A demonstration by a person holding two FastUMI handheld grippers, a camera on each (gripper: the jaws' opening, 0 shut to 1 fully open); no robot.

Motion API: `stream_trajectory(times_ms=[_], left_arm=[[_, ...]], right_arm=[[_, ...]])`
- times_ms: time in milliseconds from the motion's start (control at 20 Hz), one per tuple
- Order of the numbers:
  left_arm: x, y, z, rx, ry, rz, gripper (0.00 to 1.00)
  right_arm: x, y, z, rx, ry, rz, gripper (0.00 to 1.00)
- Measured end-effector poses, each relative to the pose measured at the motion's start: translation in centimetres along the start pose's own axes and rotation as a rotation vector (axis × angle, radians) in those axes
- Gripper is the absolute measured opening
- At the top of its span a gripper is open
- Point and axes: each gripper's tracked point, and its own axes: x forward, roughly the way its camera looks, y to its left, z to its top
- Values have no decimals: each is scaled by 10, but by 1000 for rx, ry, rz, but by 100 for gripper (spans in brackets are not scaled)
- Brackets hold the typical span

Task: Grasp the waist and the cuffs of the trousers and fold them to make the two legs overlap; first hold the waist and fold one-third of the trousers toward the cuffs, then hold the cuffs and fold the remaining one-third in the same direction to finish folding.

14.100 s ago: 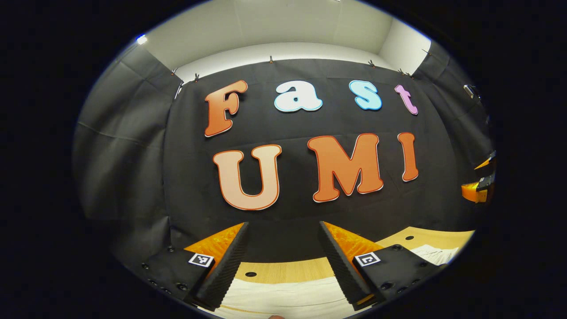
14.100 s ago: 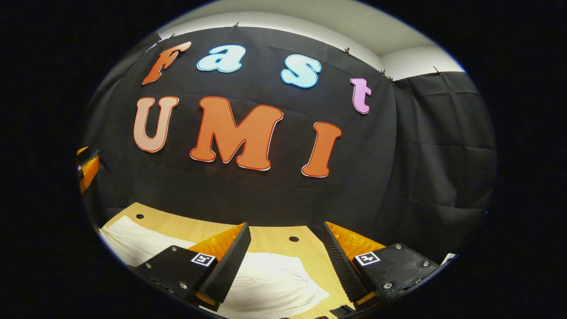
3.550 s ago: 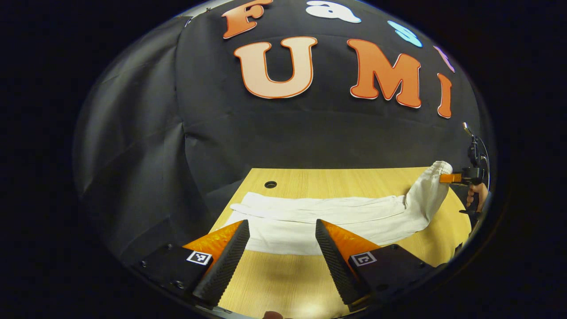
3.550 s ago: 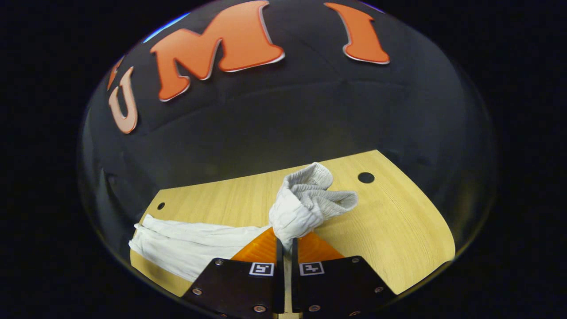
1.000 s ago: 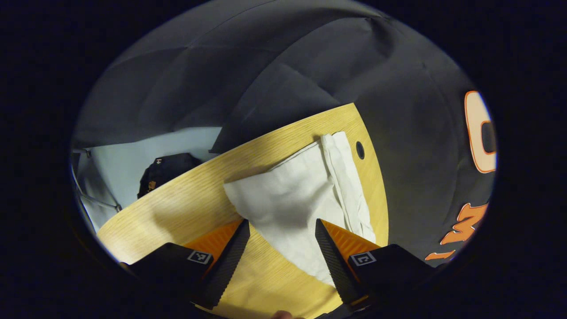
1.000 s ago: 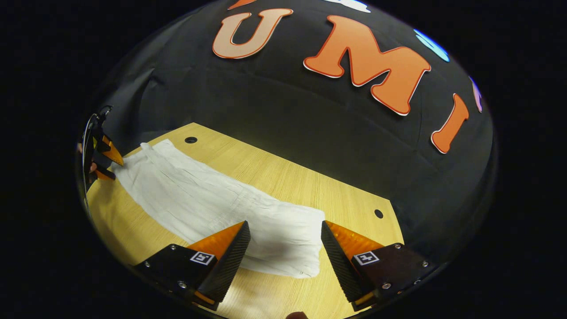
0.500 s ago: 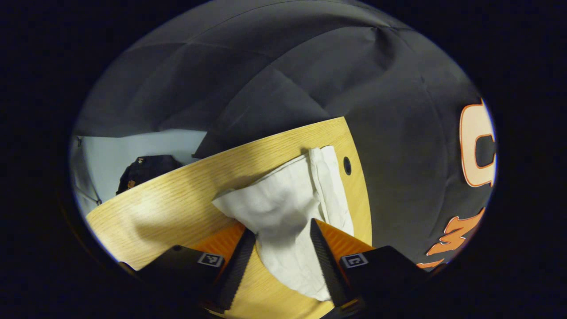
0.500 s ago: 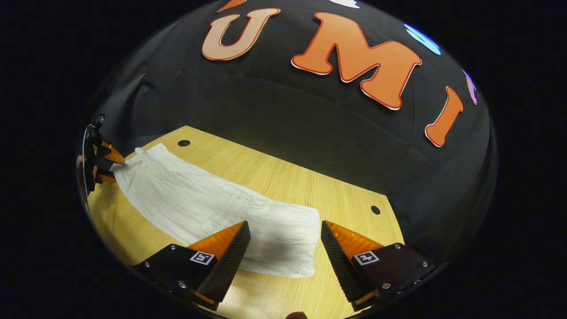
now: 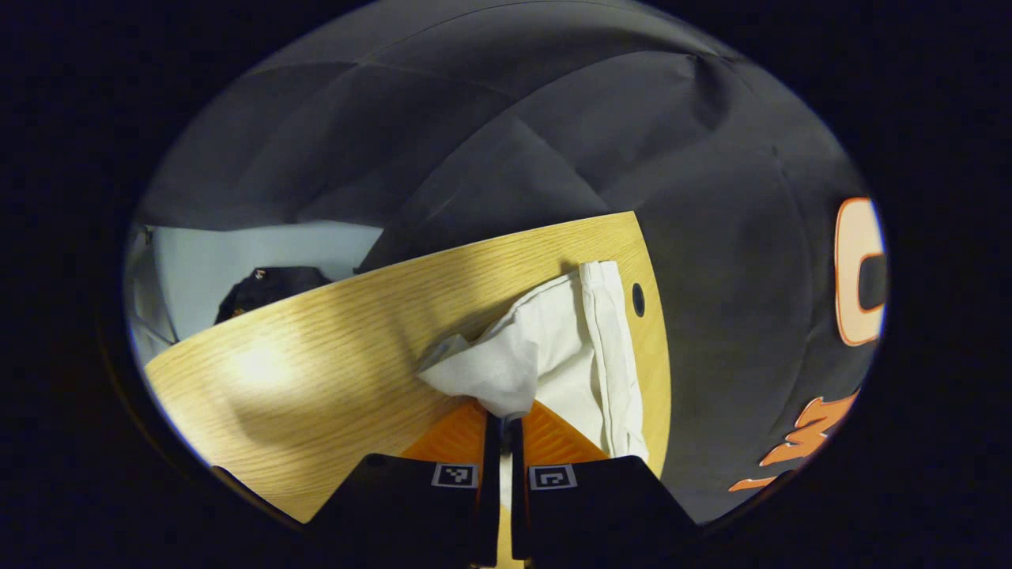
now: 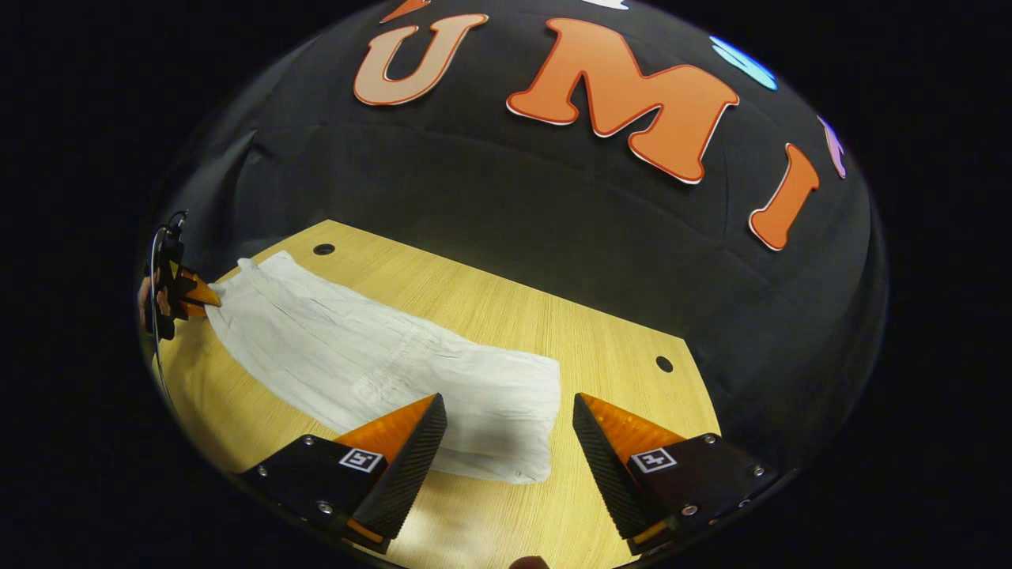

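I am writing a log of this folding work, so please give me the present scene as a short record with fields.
garment: white trousers, lying long across the wooden table
fold state: the end near the right tool is doubled over
left tool: shut on a corner at the trousers' other end, cloth lifted and bunched
right tool: open, above the folded end, not gripping
background: black cloth wall

Recording booth, staged rather than lived-in, black cloth wall [image 10: 490, 213] draped in folds on all sides, single pale wooden table [image 10: 506, 316] with round holes near its far corners, pale floor [image 9: 237, 261] past the table's edge
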Motion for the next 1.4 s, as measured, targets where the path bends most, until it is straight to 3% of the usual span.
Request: stream_trajectory(times_ms=[100,300,850,1400], left_arm=[[-9,-4,-2,65,-17,46,10],[-22,-31,-5,172,-59,48,10],[-84,-115,-39,358,-137,-81,8],[-122,-249,-114,594,-148,-246,8]], right_arm=[[-2,-10,-3,12,0,-3,98],[-5,-26,-3,35,-13,-1,98],[-6,-31,-8,48,-41,30,98],[-12,-43,-14,92,-63,28,98]])
